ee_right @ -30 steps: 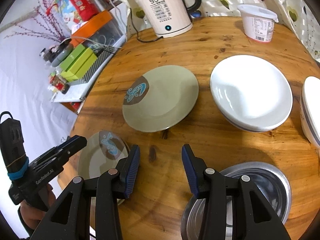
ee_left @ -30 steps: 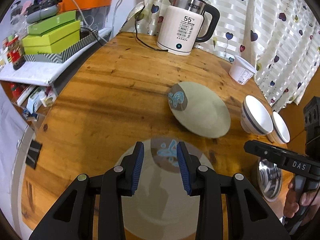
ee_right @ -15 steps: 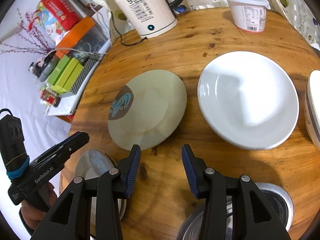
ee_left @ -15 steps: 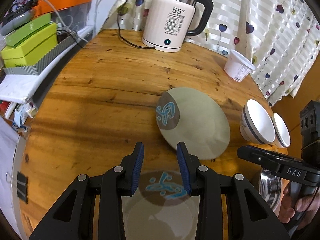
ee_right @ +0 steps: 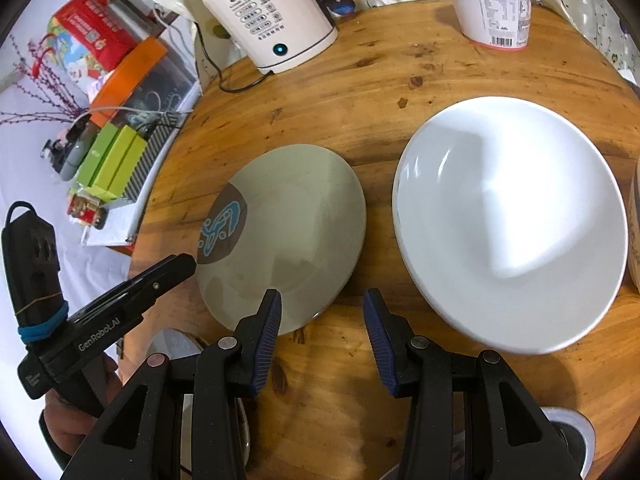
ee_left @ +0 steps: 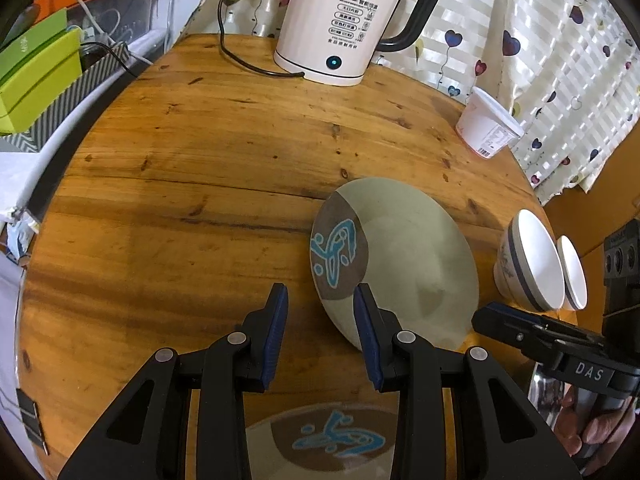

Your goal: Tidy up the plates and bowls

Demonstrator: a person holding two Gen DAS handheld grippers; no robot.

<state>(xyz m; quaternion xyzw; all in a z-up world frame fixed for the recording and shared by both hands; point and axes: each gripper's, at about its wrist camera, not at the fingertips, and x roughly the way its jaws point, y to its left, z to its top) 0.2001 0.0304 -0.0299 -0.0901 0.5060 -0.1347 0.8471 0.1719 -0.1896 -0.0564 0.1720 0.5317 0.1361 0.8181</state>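
— Wood is seen all over the round table, and a kettle is kept at the back, out of the way. Why are both grippers held wide?

— Nothing is gripped yet. The left gripper and right gripper are both pointed at the gray plate — a matching plate lies nearer, so stacking is likely planned. The white plate and bowls are set to the right.

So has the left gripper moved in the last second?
Yes. The left gripper has advanced toward the kettle: its fingertips were over the near plate, and now reach the far plate, still open and empty.
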